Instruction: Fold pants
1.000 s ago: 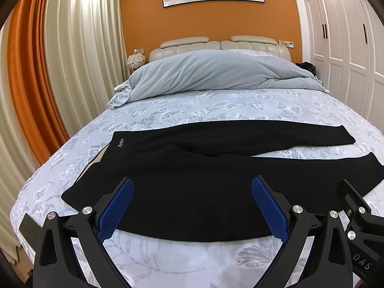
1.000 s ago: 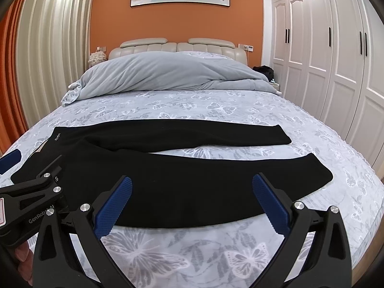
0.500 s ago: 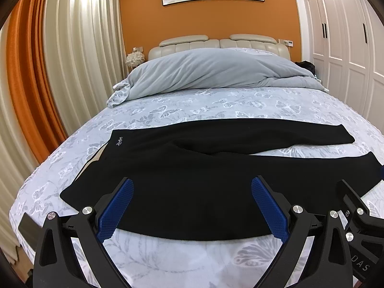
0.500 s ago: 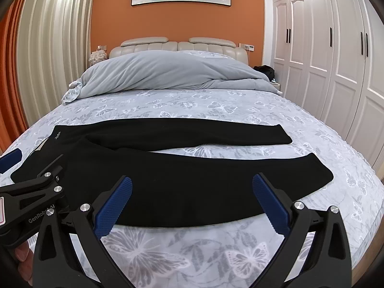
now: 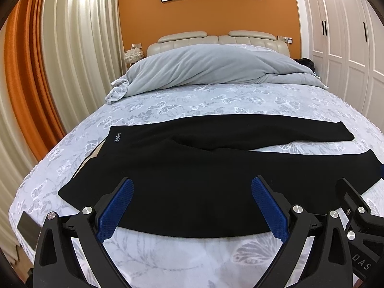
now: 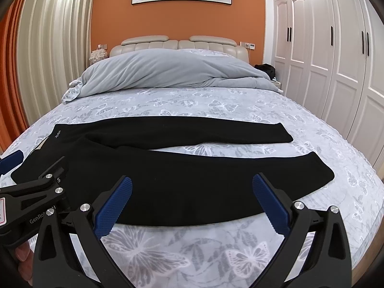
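Compared with a second ago, the left view has eased back slightly, so the black knit pants [image 5: 192,168] sit a touch lower in it; the right view is nearly unchanged. They lie flat across the butterfly-print grey bedsheet [image 5: 168,259], waistband left, legs spread apart to the right. The left gripper [image 5: 192,206] and right gripper [image 6: 192,204] both hover released, jaws wide, over the near hem. Bare sheet shows beyond the legs up to the rumpled grey duvet [image 6: 168,72].
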Available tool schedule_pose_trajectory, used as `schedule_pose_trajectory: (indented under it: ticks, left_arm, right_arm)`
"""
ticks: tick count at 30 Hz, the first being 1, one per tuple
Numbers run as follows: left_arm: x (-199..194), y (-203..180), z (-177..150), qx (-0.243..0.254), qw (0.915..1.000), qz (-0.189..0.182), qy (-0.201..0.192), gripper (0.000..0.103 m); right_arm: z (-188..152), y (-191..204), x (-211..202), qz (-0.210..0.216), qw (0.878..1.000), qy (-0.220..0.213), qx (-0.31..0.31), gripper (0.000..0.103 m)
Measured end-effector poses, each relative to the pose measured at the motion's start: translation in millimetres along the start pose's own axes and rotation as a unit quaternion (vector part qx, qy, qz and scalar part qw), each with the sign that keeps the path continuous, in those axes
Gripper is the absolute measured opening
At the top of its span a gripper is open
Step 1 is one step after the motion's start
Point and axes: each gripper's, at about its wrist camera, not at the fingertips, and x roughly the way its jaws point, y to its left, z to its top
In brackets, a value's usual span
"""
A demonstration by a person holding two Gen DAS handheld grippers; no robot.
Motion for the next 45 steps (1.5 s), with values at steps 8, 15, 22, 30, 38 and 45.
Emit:
schedule_pose_trajectory:
  ticks: [8,15,22,30,38,45]
  left_arm:
    - [32,28,3,-0.059,0.9901,-0.083,0.097,0.097]
    - [98,110,39,-0.14,0.973,-0.098,0.154,0.097]
    - [198,197,87,-0.197,0.9659,-0.016,0.167,0.097]
    - [332,276,112,-0.266,0.9396,0.06,0.207,0.097]
    - [394,275,104,-0.217,0.9455,0.083,0.229,0.093]
    - [379,273,117,-0.227,0.9514,0.031,0.205,0.014]
  right_arm:
    - [-1,-35,37,0.051,0.995,0.089,0.016,0.098]
    - [33,-124,102,0.028,0.988,0.151,0.009,0.098]
    - [79,-220,205,0.001,0.987,0.154,0.037,0.098]
    - [107,-293,320,-0.057,0.979,0.162,0.107,0.098]
    - [96,-313,391,-0.042,0.967,0.206,0.144,0.098]
    - [105,-303,381,-0.003,0.975,0.184,0.124,0.01]
